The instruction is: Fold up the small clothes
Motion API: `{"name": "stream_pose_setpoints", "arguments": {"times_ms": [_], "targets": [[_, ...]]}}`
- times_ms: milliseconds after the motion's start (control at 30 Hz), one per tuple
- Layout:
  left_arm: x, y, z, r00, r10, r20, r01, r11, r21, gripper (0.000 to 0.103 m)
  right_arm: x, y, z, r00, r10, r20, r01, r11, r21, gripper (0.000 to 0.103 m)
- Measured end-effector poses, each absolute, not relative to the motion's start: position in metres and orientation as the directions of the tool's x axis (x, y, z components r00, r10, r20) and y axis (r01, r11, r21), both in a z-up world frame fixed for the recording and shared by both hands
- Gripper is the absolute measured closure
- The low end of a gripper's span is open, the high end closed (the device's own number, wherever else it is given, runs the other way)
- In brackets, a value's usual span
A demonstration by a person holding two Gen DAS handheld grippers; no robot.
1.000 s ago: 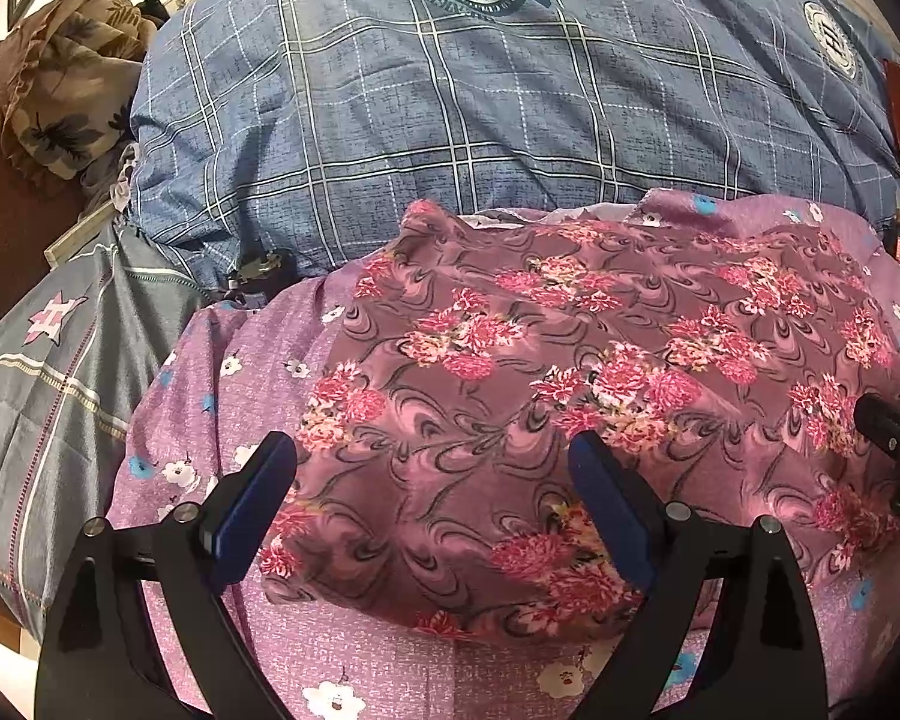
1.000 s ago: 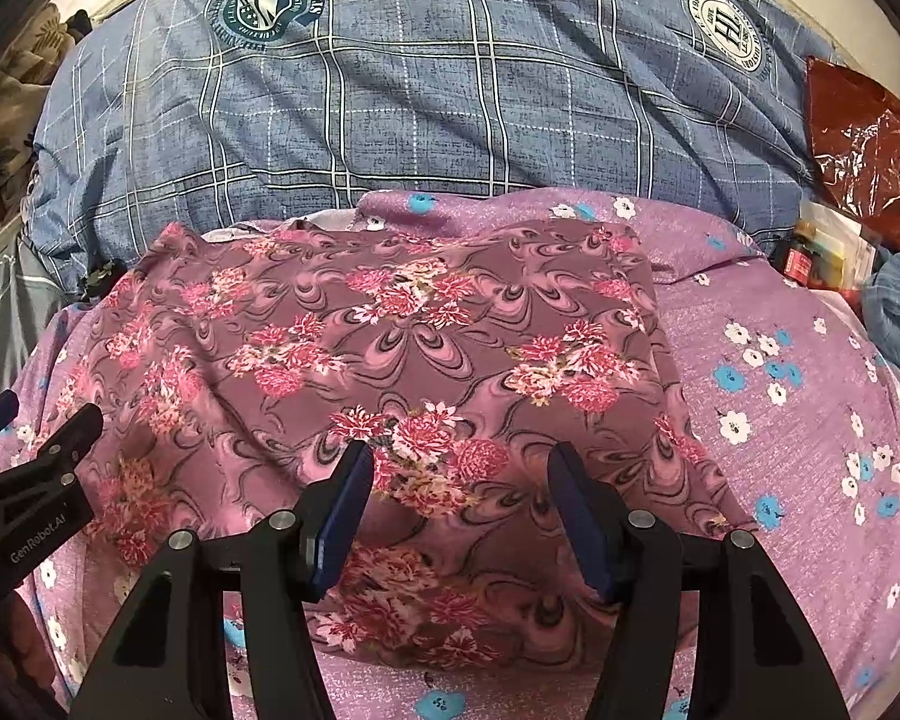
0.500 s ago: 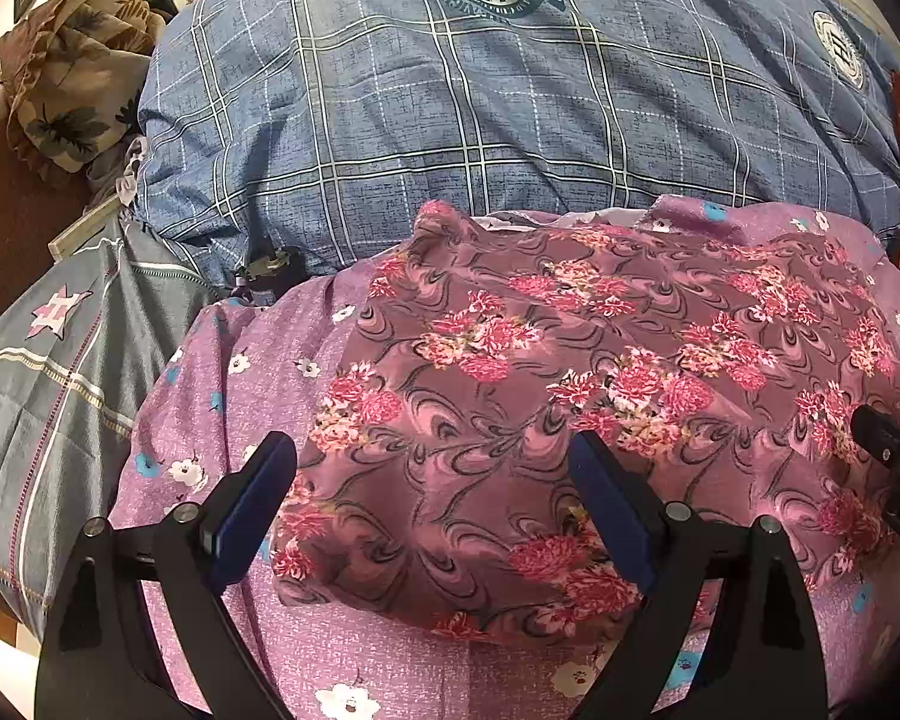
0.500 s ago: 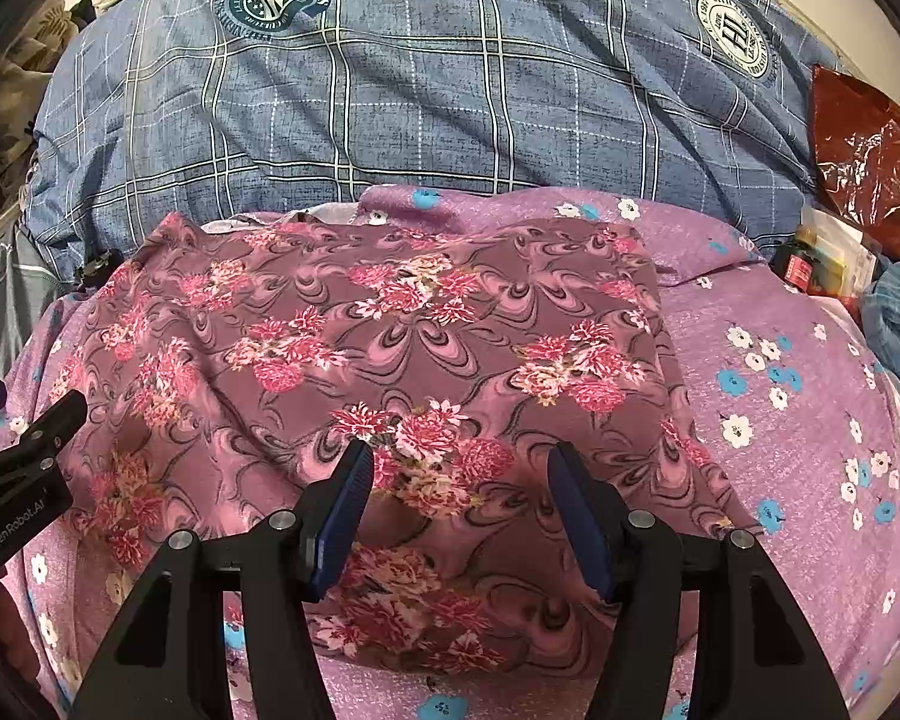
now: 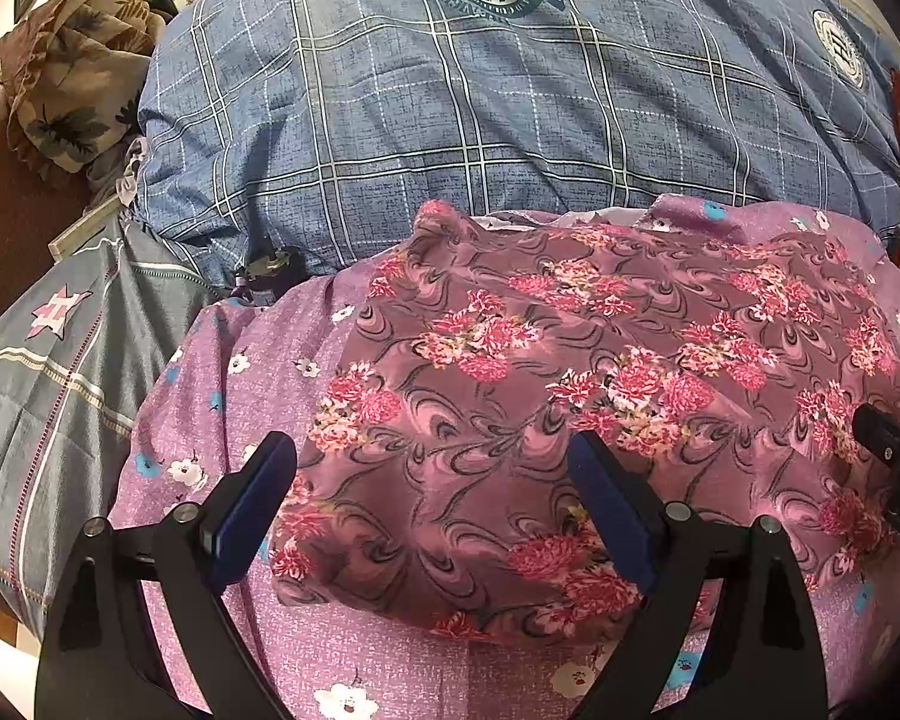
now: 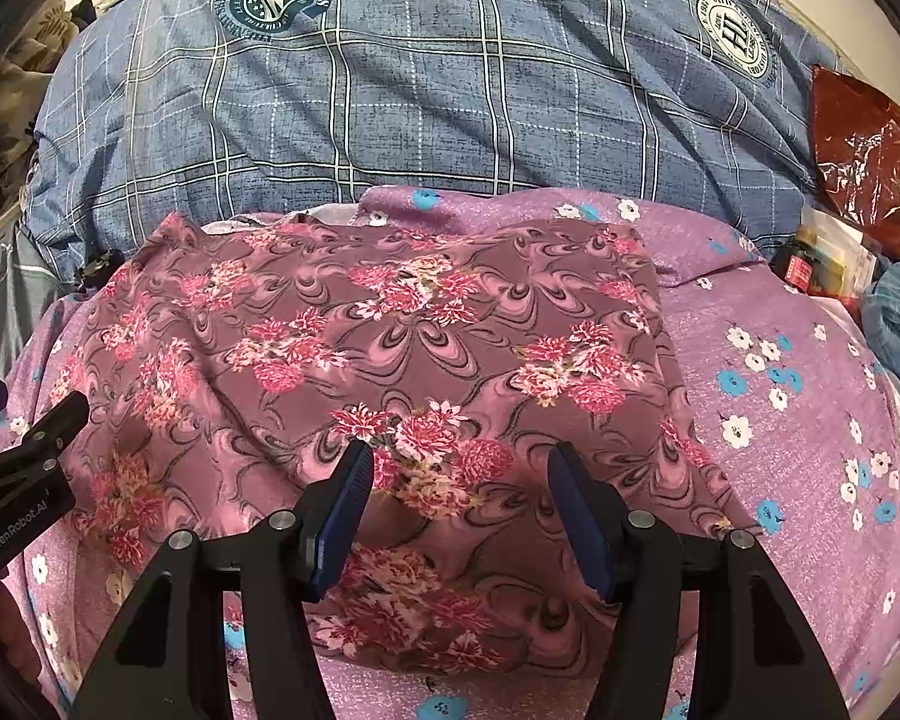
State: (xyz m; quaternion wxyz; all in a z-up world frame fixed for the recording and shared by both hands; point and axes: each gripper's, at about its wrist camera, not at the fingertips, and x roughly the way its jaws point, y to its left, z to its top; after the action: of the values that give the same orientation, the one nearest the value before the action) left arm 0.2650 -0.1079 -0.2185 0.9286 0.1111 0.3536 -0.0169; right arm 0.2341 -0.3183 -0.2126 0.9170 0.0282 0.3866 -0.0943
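Both claws have eased back a little from the floral garment (image 5: pixel 570 396), which lies folded on the purple bedsheet (image 6: pixel 810 420); left claw (image 5: pixel 435 504) and right claw (image 6: pixel 456 510) hang released, holding nothing.

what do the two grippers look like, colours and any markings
Both the left gripper and the right gripper have black angular plastic frames with silver screws and dark blue pads lining the jaws. White lettering reading GenRobot.AI shows on the left gripper's side. No cables or sleeves are visible.
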Motion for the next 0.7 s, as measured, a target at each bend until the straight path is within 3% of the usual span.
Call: {"name": "stream_pose_setpoints", "arguments": {"times_ms": [700], "targets": [[0.2650,-0.1094,-0.2196,0.750,0.047,-0.660,0.114,0.973,0.199,0.010,0.2342,-0.3165,-0.2132,0.682,-0.153,-0.715,0.192,0.981,-0.027,0.041]]}}
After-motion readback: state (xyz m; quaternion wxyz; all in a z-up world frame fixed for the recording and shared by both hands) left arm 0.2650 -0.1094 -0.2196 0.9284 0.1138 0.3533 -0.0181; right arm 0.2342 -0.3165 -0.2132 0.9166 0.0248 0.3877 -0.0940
